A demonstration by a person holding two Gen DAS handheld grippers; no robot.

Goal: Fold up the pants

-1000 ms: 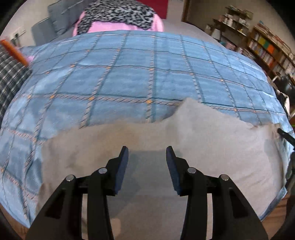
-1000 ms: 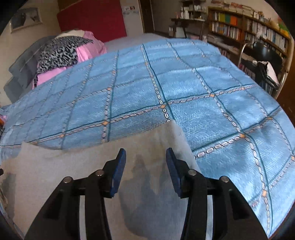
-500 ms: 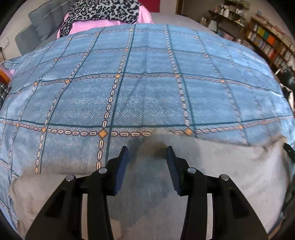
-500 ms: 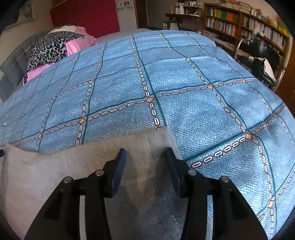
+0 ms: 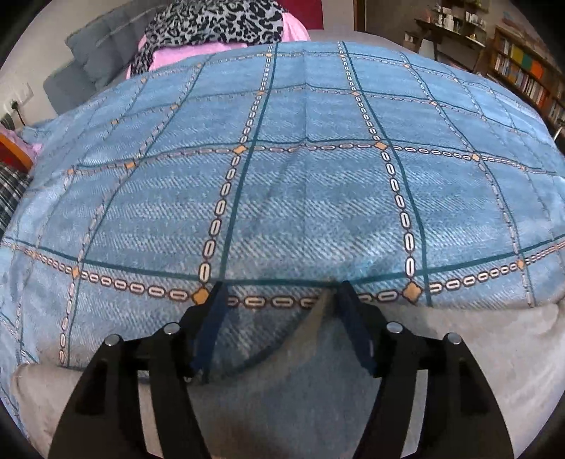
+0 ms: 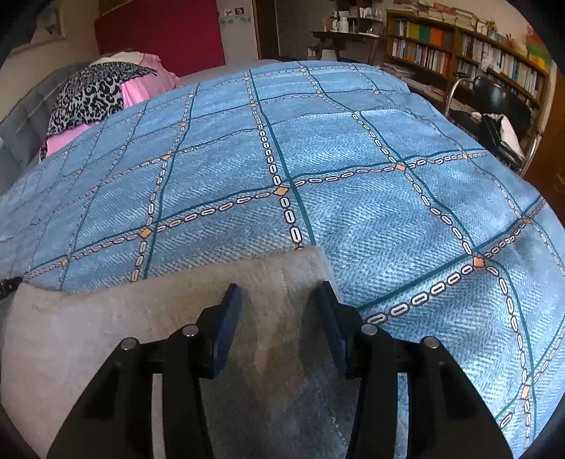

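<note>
Grey pants (image 5: pixel 282 406) lie flat on a blue checked bedspread (image 5: pixel 300 176), near its front edge. In the left wrist view my left gripper (image 5: pixel 279 293) is open, low over the pants' far edge, and a raised fold of grey cloth (image 5: pixel 317 310) stands against its right finger. In the right wrist view the pants (image 6: pixel 106 325) fill the lower left. My right gripper (image 6: pixel 280 293) is open and sits over the pants' far right corner (image 6: pixel 310 257), jaws astride the cloth.
A pink and leopard-print pile (image 5: pixel 212 28) with grey cushions (image 5: pixel 91 60) lies at the bed's far end. Bookshelves (image 6: pixel 459 53) and a black chair (image 6: pixel 494 106) stand right of the bed. The bedspread (image 6: pixel 353 159) stretches beyond the pants.
Both grippers have moved forward and down toward the pants' far edge. The pants edge now lies at the fingertips, and a fold has risen by the left gripper's right finger.
</note>
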